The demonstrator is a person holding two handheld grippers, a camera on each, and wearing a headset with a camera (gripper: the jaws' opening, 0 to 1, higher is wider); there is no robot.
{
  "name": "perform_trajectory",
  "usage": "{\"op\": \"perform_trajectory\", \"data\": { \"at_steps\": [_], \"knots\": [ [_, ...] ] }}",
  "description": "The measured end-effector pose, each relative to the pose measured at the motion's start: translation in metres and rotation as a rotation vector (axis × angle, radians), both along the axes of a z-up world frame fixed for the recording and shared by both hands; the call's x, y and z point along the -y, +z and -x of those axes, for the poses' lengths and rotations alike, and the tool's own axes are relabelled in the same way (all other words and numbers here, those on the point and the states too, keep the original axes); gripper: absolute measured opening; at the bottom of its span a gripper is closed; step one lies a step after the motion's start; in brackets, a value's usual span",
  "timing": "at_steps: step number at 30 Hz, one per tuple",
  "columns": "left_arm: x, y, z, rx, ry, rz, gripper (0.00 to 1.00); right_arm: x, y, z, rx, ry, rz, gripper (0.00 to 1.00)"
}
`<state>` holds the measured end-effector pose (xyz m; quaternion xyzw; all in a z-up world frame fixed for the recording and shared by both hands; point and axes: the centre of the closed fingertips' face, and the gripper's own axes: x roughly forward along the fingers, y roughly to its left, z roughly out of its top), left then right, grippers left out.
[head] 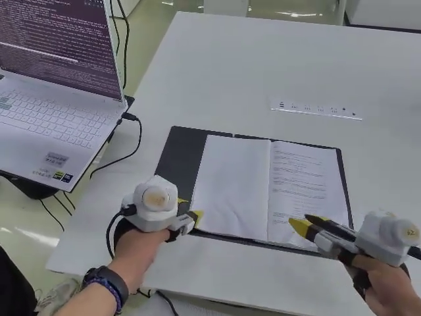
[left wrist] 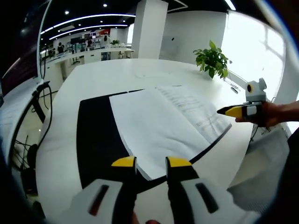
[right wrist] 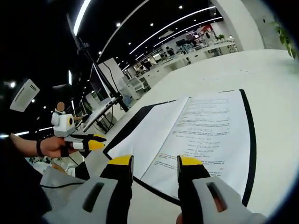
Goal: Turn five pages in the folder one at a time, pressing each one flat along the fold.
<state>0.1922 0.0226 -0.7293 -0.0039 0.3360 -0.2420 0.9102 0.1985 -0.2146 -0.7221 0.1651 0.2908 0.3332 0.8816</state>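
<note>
Lying open mid-table (head: pixel 263 59), the folder (head: pixel 181 155) shows blank page (head: pixel 230 184) left, printed page (head: pixel 302 178) right; left gripper (head: pixel 191 217) hovers at its 7 o'clock corner, jaws narrowly parted, empty; right gripper (head: pixel 304 222) at 5 o'clock, jaws wider, empty.

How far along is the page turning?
Done: the folder lies open, with a blank sheet flat on its left side, so at least one page looks turned; the count can't be read. In hand: nothing; left tongs and right tongs are both open at the near edge. Left: the printed page on the right is not yet lifted.
</note>
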Motion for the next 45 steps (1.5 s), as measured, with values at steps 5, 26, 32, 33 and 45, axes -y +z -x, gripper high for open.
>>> {"op": "perform_trajectory", "data": {
  "at_steps": [5, 26, 32, 33, 45],
  "knots": [
    [-0.007, 0.013, 0.005, 0.023, 0.010, 0.003, 0.31, 0.021, 0.002, 0.009, 0.014, -0.017, 0.102, 0.43],
    [-0.031, 0.063, 0.018, 0.113, 0.069, -0.001, 0.53, 0.051, 0.025, 0.037, 0.044, -0.103, 0.085, 0.54],
    [-0.039, 0.066, 0.020, 0.116, 0.088, 0.001, 0.56, 0.055, 0.028, 0.037, 0.041, -0.126, 0.070, 0.55],
    [-0.040, 0.067, 0.019, 0.121, 0.096, 0.007, 0.57, 0.056, 0.028, 0.038, 0.038, -0.125, 0.072, 0.55],
    [-0.045, 0.069, 0.017, 0.120, 0.106, 0.011, 0.59, 0.068, 0.030, 0.040, 0.038, -0.182, 0.044, 0.56]
  ]
}}
